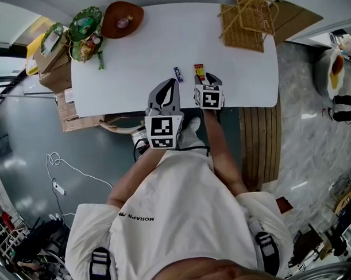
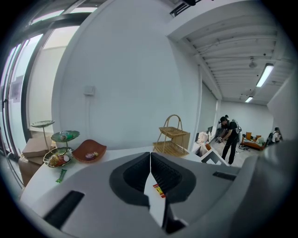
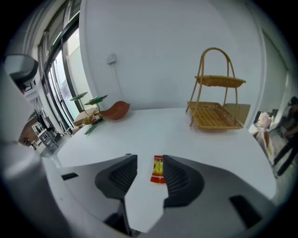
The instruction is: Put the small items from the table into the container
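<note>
Right gripper (image 3: 150,161), jaws released, is best centred astride the red sachet (image 3: 158,170) before clenching; left gripper (image 2: 150,157) is clenched, empty.

Dark lettering "MORAPR" on the person's white shirt (image 1: 173,205); red packet (image 3: 158,169) print illegible

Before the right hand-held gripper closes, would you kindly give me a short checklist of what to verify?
1. Right hand-held gripper jaws apart: ok.
2. Red sachet lies flat between those jaws, nearer the right one, with no pad pressing on it: ok.
3. Blue item lies apart from the sachet and outside the jaws: ok.
4. Left hand-held gripper is shut with nothing in it, off to the side of the sachet: ok.
5. Which container is meant: cannot tell. A brown bowl and a wicker rack both stand at the table's far side.
</note>
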Motion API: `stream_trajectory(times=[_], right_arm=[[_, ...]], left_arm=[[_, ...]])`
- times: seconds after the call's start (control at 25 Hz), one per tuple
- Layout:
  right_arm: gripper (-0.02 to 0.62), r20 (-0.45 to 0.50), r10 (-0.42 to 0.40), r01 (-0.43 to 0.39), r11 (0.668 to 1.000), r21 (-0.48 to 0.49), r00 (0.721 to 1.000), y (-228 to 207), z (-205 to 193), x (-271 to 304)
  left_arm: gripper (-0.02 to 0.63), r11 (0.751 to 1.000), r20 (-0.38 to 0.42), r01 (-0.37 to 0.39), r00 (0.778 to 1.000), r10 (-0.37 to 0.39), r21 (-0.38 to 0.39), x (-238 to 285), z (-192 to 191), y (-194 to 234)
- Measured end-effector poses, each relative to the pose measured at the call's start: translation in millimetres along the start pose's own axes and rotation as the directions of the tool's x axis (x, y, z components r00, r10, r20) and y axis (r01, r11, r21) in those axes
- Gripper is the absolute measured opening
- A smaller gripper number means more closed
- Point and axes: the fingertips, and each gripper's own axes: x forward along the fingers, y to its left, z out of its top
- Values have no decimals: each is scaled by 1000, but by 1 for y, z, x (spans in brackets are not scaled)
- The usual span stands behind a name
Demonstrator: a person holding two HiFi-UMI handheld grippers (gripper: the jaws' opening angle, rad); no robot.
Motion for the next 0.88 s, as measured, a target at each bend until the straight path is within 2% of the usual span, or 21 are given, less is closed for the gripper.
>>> stream_trajectory(times=[0.68, 0.88], right_arm=[[189, -139, -18, 22, 999, 29, 990, -17, -36, 59], [196, -150, -29, 34, 999, 32, 988, -20, -41, 74]], left_arm=[[5, 1000, -24, -4, 1000, 3, -6, 14, -9, -2], [5, 1000, -34, 3, 999, -3, -15, 18, -13, -3]])
